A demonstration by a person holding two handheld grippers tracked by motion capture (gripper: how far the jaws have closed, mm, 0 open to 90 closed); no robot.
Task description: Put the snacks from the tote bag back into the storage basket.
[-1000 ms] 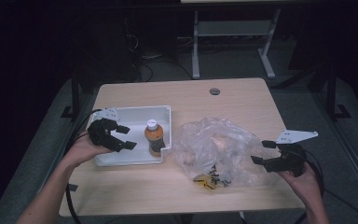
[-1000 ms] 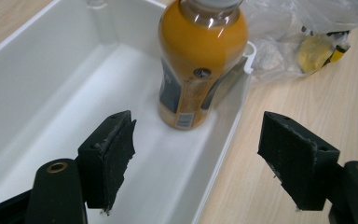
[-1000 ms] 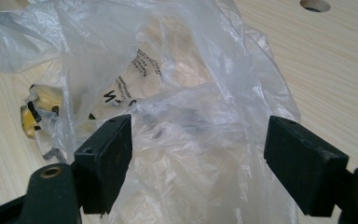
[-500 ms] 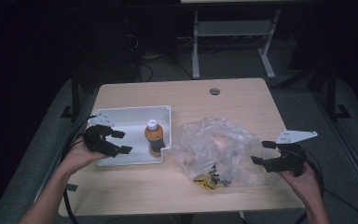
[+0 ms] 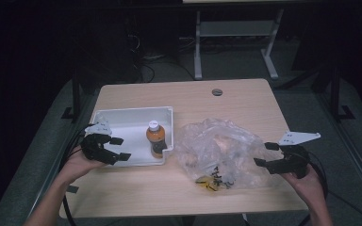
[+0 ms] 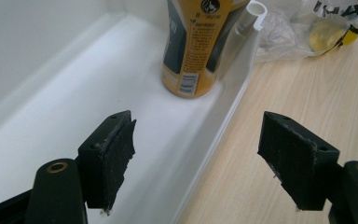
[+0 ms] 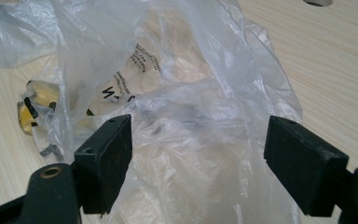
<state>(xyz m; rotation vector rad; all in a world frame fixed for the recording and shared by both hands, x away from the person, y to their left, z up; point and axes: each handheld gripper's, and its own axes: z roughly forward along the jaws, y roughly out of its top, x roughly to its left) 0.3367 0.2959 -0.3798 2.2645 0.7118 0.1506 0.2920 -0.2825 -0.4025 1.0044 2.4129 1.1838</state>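
- Two grippers, both empty; places given vs the white tray [image 5: 122,123], going L to R.
- Left gripper [image 5: 107,149]: at the tray's near-left corner, jaws wide apart, holding nothing. In the left gripper view one jaw hangs over the tray floor, the other over the table [image 5: 136,188] outside, so the tray's near wall [image 6: 223,126] runs between them.
- Bottle [image 5: 154,139]: upright inside the tray, in its near-right corner, orange-capped body w/ dark label, close against the wall there; can't tell if it's touching. Left gripper view has it ahead of the jaws [image 6: 193,51], apart from both pads.
- Plastic bag [image 5: 221,153]: clear, crumpled, just right of the tray; whether it touches the tray I can't tell. Small yellow-and-black items [image 5: 211,181] sit at its near edge, seemingly inside the film; what they are is too small to say.
- Right gripper [image 5: 275,157]: well right of the tray, at the bag's far-right side, jaws wide apart, nothing clamped. Right gripper view: loose bag film [image 7: 191,140] lies between the pads but neither pad is pressing it.
- Step, my read: unpacking bag into tray; one bottle is in, left hand is clear of it, right is lined up on the bag.
- Next probably: right closes on a fold of film to pin or lift it; left crosses over to the bag mouth. Needs a firm pinch, thin film slips easily.
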